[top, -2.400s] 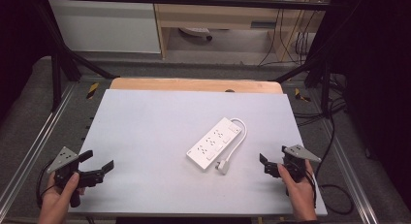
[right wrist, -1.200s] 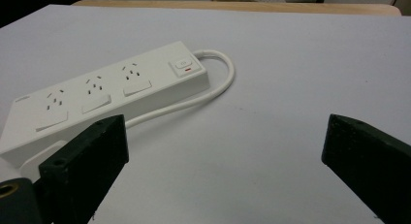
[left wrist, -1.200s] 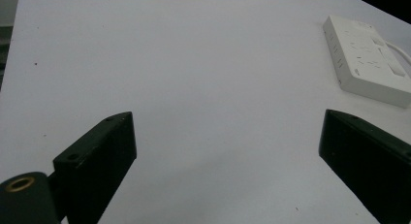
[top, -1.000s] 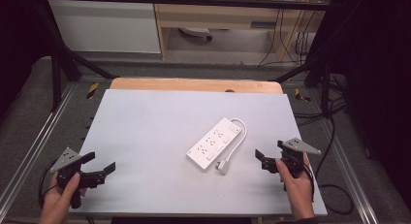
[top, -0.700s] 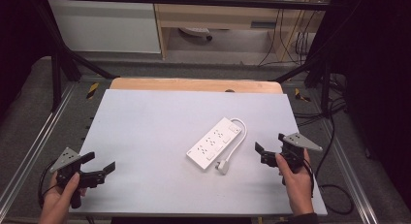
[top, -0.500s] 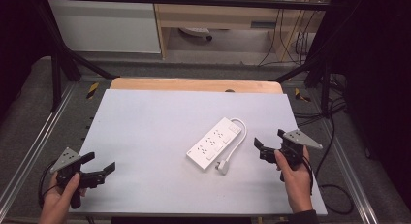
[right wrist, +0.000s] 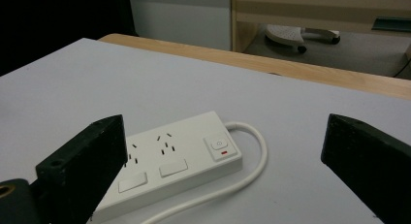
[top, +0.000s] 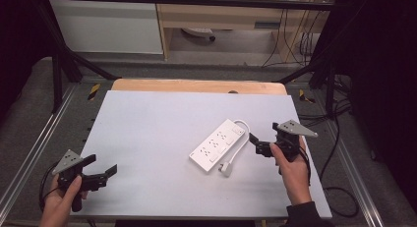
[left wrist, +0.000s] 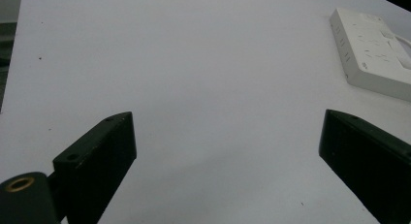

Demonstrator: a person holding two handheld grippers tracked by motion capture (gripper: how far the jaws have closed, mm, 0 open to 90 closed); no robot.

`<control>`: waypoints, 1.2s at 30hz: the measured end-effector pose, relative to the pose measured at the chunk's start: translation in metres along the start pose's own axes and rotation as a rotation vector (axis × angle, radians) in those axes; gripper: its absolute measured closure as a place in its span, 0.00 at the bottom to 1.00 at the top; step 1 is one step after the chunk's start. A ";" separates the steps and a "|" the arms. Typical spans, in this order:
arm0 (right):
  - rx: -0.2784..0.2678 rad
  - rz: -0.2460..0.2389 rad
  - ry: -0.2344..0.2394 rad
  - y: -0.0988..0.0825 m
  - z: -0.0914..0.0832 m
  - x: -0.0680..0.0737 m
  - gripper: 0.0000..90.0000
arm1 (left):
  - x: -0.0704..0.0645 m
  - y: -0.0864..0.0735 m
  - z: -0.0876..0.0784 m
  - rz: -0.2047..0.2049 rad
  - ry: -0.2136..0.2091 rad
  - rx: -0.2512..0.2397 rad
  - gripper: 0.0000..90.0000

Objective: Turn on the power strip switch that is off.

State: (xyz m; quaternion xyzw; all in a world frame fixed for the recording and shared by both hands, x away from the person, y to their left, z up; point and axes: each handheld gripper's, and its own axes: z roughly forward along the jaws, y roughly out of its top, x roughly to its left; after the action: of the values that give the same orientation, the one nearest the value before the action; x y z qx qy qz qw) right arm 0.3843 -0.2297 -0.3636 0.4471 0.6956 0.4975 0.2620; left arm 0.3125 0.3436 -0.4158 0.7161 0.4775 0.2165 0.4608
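A white power strip lies slantwise on the white table top, right of centre, its white cord looped round its right side to a plug near its front end. In the right gripper view the power strip lies just ahead, switch end to the right, cord curving in front. My right gripper is open, a short way right of the strip, nothing between its jaws. My left gripper is open at the table's front left corner; the power strip is far off at the upper right.
The table's wooden back edge runs behind the white top. Metal frame rails flank the table, cables trail on the floor at the right, and a white cabinet and wooden shelving stand beyond.
My right gripper has moved left and a little forward, closing on the power strip's cord side. The left gripper has barely shifted. Both stay open.
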 end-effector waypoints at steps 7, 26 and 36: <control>-0.004 -0.013 0.008 0.002 0.007 0.005 0.04 | -0.001 0.000 0.000 0.005 -0.004 -0.003 0.07; -0.005 -0.039 0.017 0.007 0.014 0.012 0.06 | -0.002 0.000 0.002 0.012 -0.013 0.007 0.07; -0.001 -0.060 0.034 0.012 0.022 0.021 0.07 | -0.003 0.000 0.002 0.011 -0.014 0.009 0.07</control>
State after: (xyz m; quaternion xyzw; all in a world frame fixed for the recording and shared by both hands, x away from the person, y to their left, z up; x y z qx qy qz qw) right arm 0.3971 -0.1997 -0.3590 0.4173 0.7129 0.4972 0.2652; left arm 0.3127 0.3399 -0.4160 0.7225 0.4712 0.2118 0.4596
